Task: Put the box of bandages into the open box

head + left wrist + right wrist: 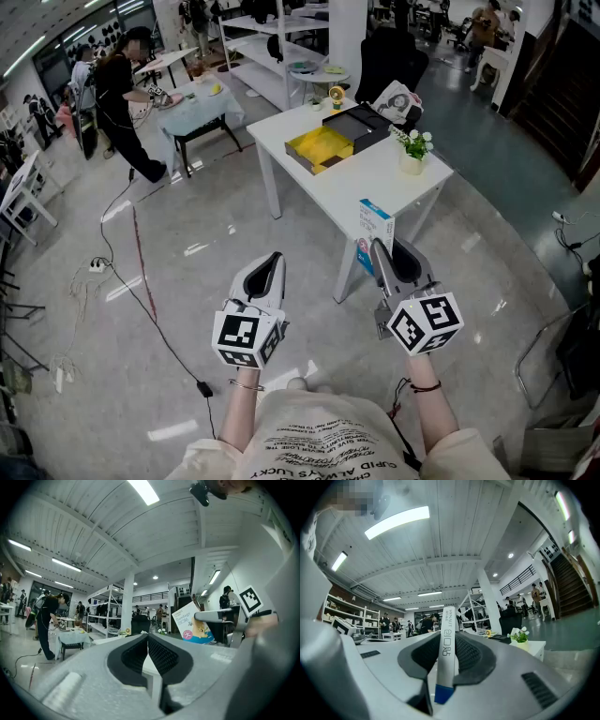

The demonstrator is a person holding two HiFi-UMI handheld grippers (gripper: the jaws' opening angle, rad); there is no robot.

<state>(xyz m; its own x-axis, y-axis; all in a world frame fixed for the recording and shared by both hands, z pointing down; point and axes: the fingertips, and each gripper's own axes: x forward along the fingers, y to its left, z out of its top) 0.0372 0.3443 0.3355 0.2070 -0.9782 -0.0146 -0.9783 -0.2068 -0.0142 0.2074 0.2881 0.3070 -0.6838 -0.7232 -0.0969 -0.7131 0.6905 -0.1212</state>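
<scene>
The bandage box (374,227), white and blue with a cartoon print, stands upright between the jaws of my right gripper (385,251), which is shut on it in front of the table's near edge. In the right gripper view the box (447,652) shows edge-on, pinched between both pads. The left gripper view shows the same box (191,623) off to the right. The open box (322,147), yellow inside with a black lid (361,126) beside it, lies on the white table (375,178). My left gripper (271,261) is shut and holds nothing; its pads (158,654) meet.
A small potted plant (412,149) stands at the table's right corner, near the held box. A small yellow fan (336,96) and a bag (397,100) sit at the table's far end. A person (122,98) works at a table at the back left. Cables (141,281) run across the floor.
</scene>
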